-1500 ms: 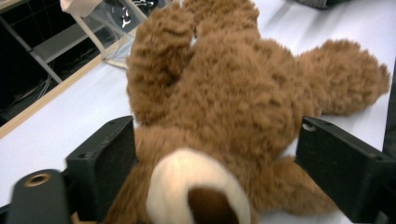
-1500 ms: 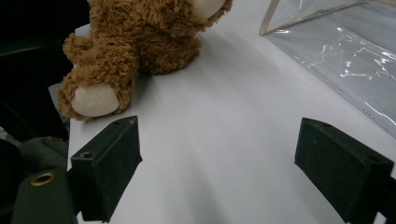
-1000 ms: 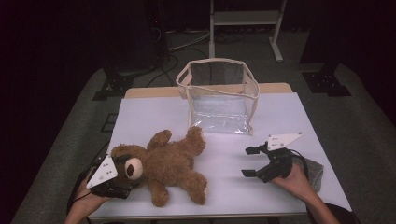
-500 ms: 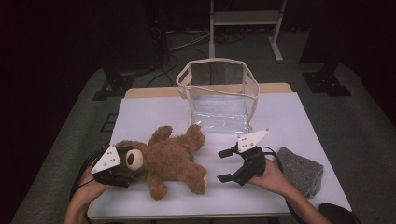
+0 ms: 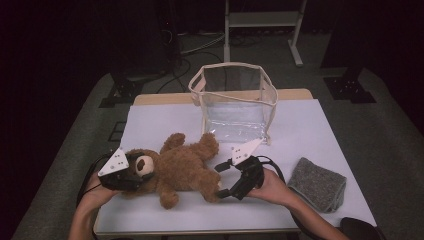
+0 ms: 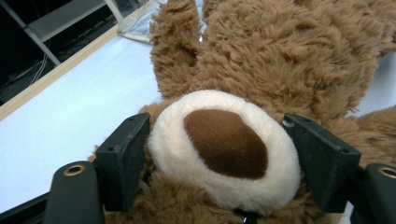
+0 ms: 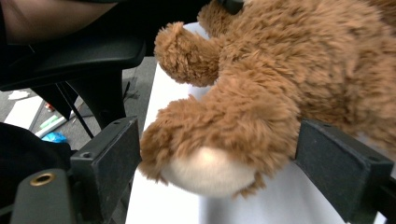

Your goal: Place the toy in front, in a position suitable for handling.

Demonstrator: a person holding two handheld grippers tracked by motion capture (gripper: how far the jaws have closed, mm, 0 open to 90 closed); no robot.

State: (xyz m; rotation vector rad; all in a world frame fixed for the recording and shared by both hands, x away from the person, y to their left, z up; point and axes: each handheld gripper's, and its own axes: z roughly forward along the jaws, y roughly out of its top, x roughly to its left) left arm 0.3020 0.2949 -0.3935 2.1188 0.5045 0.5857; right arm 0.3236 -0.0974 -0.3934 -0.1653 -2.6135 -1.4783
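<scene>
Teddy bear (image 5: pixel 172 167) flat on its back on the white table (image 5: pixel 310 130), near the front edge, head twd my left, legs twd my right. My left gripper (image 5: pixel 134 176) is on the head — in the left gripper view the cream muzzle (image 6: pixel 224 151) sits right btwn the two black jaws, fur pressed vs both pads, so the jaws are abt half shut and gripping the snout; they've just been closing, bear's face btwn them. My right gripper (image 5: pixel 226 180) is at the other end, jaws set wide around one foot: in the right gripper view the leg (image 7: pixel 224 135) w/ its pale sole lies btwn the pads, fur brushing them at both sides, but I can't say there's any real squeeze — looks like open jaws bracketing the foot, not a clamp. The bear's other leg (image 7: pixel 187 51) sticks out farther off in that view. Behind the bear, mid-table, the clear bag (image 5: pixel 234 102) w/ cream trim stands upright, mouth open, well apart from both hands. Grey cloth (image 5: pixel 317 184) folded at the table's right, just beside my right wrist.
</scene>
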